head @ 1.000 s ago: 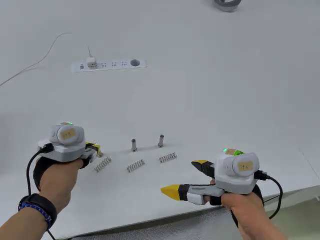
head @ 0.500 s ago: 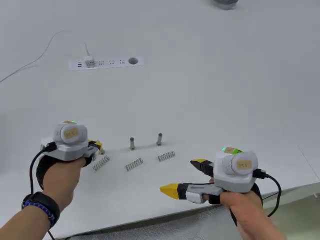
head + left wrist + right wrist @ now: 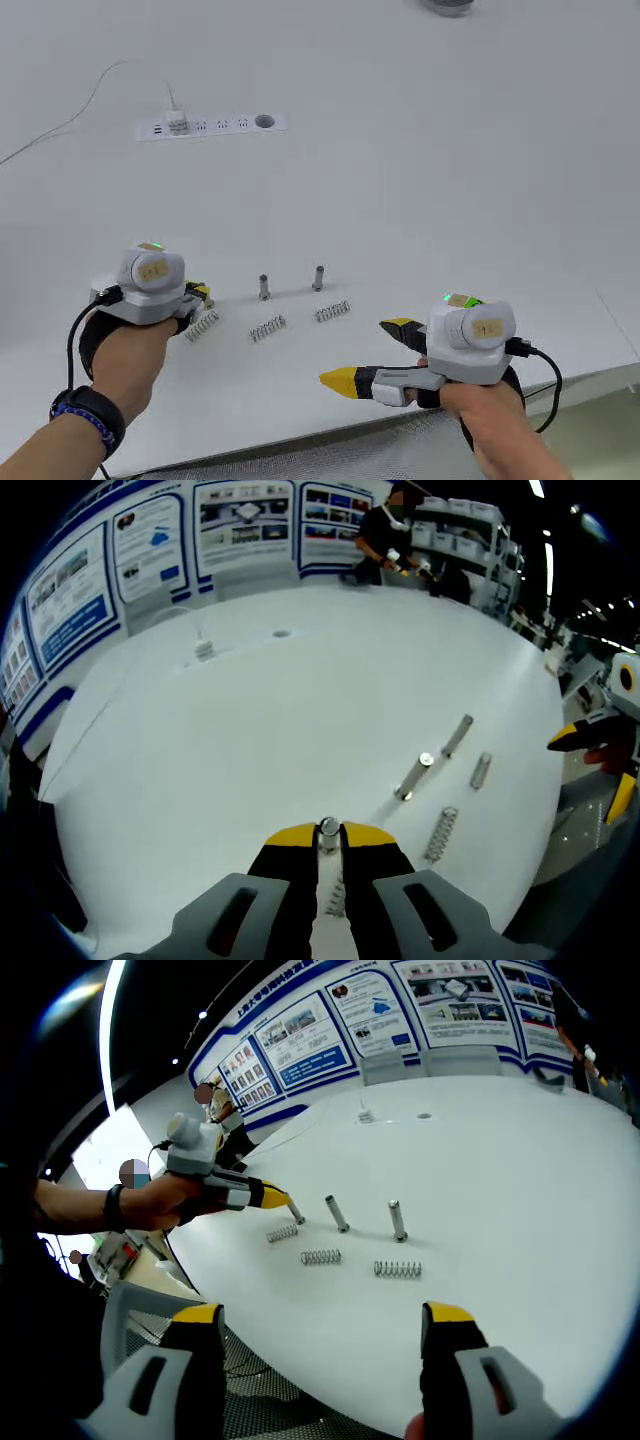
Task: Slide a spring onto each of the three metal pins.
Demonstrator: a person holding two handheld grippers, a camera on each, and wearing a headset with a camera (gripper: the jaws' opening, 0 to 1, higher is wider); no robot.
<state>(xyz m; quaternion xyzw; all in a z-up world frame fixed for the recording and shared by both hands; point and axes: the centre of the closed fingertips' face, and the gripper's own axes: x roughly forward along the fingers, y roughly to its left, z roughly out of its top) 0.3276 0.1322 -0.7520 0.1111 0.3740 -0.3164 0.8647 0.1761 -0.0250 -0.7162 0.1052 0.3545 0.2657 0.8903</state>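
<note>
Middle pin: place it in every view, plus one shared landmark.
Head view: middle pin just left of centre, beside the right pin.
Left gripper view: right of centre, beyond the left pin in the left tool.
Right gripper view: near centre, second of three.
Shared landmark: the white power strip.

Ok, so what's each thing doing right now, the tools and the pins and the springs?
left tool: shut on the left pin
right tool: open, holding nothing
left pin: upright, held between the tool's tips, no spring on it
middle pin: upright, bare
right pin: upright, bare
left spring: lying flat, loose
middle spring: lying flat, loose
right spring: lying flat, loose
power strip: one plug in
</note>
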